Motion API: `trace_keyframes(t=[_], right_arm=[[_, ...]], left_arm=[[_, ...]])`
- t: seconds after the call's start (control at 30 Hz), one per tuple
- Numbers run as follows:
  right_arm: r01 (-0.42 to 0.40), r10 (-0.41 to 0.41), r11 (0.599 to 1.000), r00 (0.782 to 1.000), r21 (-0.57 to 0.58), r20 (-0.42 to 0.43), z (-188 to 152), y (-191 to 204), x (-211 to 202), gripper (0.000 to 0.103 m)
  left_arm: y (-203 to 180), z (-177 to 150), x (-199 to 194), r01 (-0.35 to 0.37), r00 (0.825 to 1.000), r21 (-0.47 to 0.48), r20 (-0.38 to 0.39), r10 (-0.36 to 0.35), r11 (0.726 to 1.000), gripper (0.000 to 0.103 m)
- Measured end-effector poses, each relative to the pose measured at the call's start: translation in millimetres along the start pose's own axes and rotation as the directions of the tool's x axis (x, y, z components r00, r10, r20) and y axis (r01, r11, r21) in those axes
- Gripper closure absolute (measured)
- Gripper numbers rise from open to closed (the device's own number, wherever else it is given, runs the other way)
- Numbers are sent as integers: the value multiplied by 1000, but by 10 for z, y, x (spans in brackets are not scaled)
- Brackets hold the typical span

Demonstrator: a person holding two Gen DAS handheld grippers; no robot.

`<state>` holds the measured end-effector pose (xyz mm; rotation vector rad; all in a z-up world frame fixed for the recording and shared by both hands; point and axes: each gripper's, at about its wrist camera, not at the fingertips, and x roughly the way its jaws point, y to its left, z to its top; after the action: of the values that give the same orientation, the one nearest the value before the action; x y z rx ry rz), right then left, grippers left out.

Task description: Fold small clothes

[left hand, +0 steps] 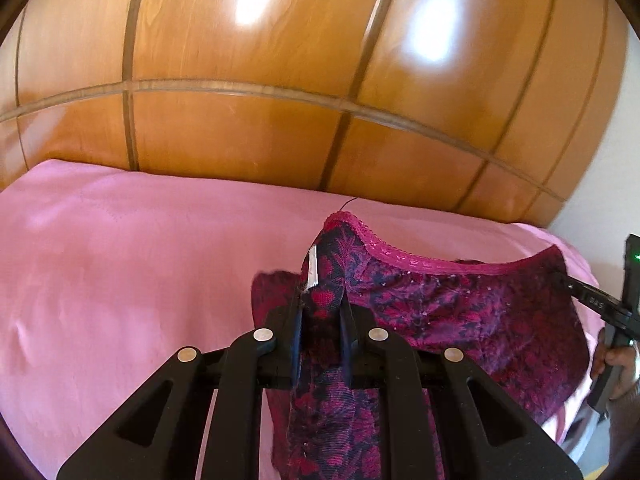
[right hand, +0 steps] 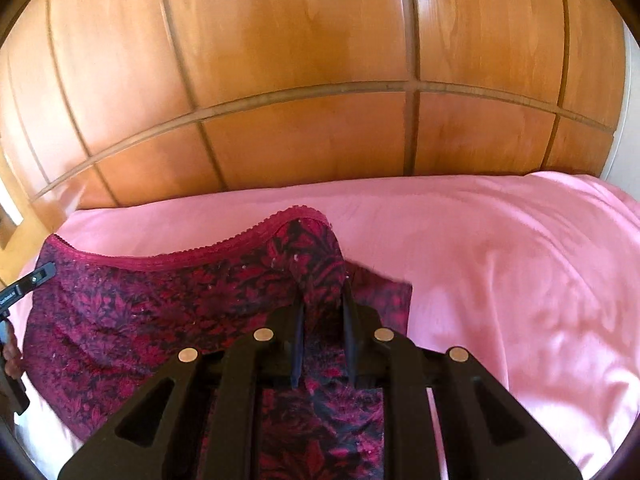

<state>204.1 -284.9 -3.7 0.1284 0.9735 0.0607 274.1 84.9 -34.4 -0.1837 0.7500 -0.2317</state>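
- Garment (left hand: 460, 304): one small piece of dark floral cloth with a magenta lace band (left hand: 400, 258), stretched between your two grippers over the pink sheet (left hand: 120, 280). Much of it looks lifted off the bed; the lower edge is hidden behind the gripper bodies, so I cannot tell if it touches.
- Left gripper (left hand: 322, 312): jaws clenched on one end of the garment, cloth bunched between the pads and running back under the gripper body. A white tag (left hand: 312, 270) stands just beyond the tips, so you have it near a side seam.
- Right gripper (right hand: 324, 312): jaws clamped on the opposite end, with the same sort of bunch between the pads. In the left wrist view it shows at the far right edge, with your hand (left hand: 618, 364) under it.
- Why held this way: pinching both ends near the band keeps the top edge taut, so the piece hangs flat, not twisted. That likely sets up a clean lay-down or a fold along the band.
- Band sags between the grips, so tension is moderate; pull apart slightly if you want it straight.
- Wooden panelled headboard (left hand: 280, 80) is close behind the sheet; open sheet shows on both sides of the garment.
- Stage, my read: cloth picked up and spread, fold itself not yet made.
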Motion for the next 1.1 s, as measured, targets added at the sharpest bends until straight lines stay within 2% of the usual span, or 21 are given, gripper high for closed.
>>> trace_keyframes(t=[0.2,0.33,0.4,0.5,0.57,0.6,0.63,0.67,0.7,0.83,0.93,1.03,1.1], right_arm=[[61,-60,998,997,24,-44,170,-92,510,88],[98,-93,995,988,36,-123,135,-174,879,88],[102,-90,993,982,64,-164,76,-265,1066,86],[88,-71,992,981,90,-180,65,-346,1168,83],[89,-71,992,978,87,-195,72,-357,1189,80],[90,-71,992,978,91,-196,79,-371,1167,70],[90,-70,991,978,95,-195,86,-388,1135,64],[95,-75,990,979,99,-189,107,-413,1123,51],[107,-88,989,982,106,-167,120,-411,1039,44],[115,-111,990,992,83,-54,84,-318,585,43],[41,-41,998,999,40,-6,-92,-118,236,41],[-60,60,998,998,-22,-3,-372,157,9,37],[-93,90,993,995,-66,-50,-595,340,4,37]], left_arm=[[62,179,557,-79,995,2,-67,79,997,90],[190,148,994,-130,979,12,-159,130,991,90],[280,88,1179,-130,970,-19,-210,123,991,89],[353,80,1256,-130,969,-52,-219,116,990,86],[301,121,1252,-148,964,-25,-226,139,989,84],[280,135,1222,-151,964,-18,-222,143,988,82],[267,153,1140,-153,968,-19,-203,147,988,74],[259,157,1041,-168,971,-22,-178,161,986,67],[248,147,919,-197,971,-28,-147,191,980,53],[174,9,446,-197,980,-40,-44,196,980,51],[24,-233,157,-182,983,21,1,182,983,51],[-58,-524,77,-171,984,53,-40,174,984,51],[-51,-700,165,-225,969,83,-88,232,971,51]])
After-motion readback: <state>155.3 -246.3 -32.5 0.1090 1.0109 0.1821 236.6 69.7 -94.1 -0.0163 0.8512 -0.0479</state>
